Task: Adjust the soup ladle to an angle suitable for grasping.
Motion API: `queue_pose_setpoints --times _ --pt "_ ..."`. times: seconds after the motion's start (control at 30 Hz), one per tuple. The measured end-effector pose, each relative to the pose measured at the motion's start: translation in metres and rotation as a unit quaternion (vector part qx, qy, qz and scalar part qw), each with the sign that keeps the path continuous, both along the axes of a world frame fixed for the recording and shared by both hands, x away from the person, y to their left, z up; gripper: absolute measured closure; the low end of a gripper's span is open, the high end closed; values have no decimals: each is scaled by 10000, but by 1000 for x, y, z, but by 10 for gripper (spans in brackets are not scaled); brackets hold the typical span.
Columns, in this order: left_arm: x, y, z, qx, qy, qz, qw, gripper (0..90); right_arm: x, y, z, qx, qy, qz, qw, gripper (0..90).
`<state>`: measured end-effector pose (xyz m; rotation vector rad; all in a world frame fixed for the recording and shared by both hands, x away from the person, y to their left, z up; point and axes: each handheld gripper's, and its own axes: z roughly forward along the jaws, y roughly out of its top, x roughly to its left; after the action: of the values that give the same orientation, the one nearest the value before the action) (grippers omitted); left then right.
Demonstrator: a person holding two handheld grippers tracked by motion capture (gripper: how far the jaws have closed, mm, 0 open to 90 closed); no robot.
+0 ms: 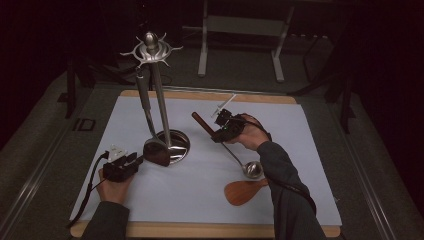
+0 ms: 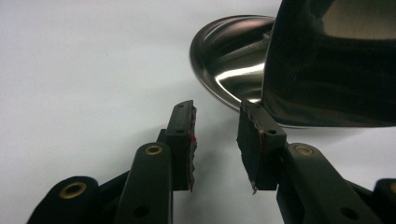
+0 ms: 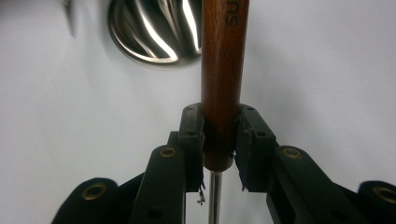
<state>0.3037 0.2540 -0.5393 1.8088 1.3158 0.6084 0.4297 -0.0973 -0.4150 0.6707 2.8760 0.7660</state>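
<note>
A metal ladle with a brown wooden handle (image 1: 202, 124) slants over the mat, its bowl (image 1: 252, 169) low near the mat. My right gripper (image 1: 218, 134) is shut on that handle (image 3: 224, 70), with the thin metal shaft running on below the pads. My left gripper (image 1: 137, 160) rests at the front left, open and holding nothing (image 2: 217, 140). Just beyond its right jaw hangs the dark blade of a metal turner (image 2: 327, 74), suspended from the utensil stand (image 1: 150, 50). The stand's round steel base (image 1: 179, 145) sits behind the blade.
A wooden rice paddle (image 1: 245, 191) lies flat on the pale mat (image 1: 300, 150) near the ladle bowl. The mat covers a wooden board (image 1: 200, 230). A metal frame (image 1: 240, 30) stands on the floor beyond the table.
</note>
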Motion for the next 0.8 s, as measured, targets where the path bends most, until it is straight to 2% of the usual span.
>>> queue_pose_setpoints --times 0.07,0.1,0.13,0.23,0.6,0.8 --pt "0 0 0 1 -1 -3 10000 670 -1 0 1 60 -36 25 10000 741" --pt "0 0 0 3 1 -3 10000 670 -2 1 2 130 -77 55 9999 741" --pt "0 0 0 0 5 -2 10000 671 -6 2 6 311 -205 121 9992 741" --pt "0 0 0 11 1 -5 10000 671 -9 3 11 483 -308 165 9982 741" --pt "0 0 0 9 0 -13 10000 671 -18 8 22 950 -625 132 9934 741" --pt "0 0 0 8 1 -6 10000 671 -22 12 25 1150 -699 171 9908 741"
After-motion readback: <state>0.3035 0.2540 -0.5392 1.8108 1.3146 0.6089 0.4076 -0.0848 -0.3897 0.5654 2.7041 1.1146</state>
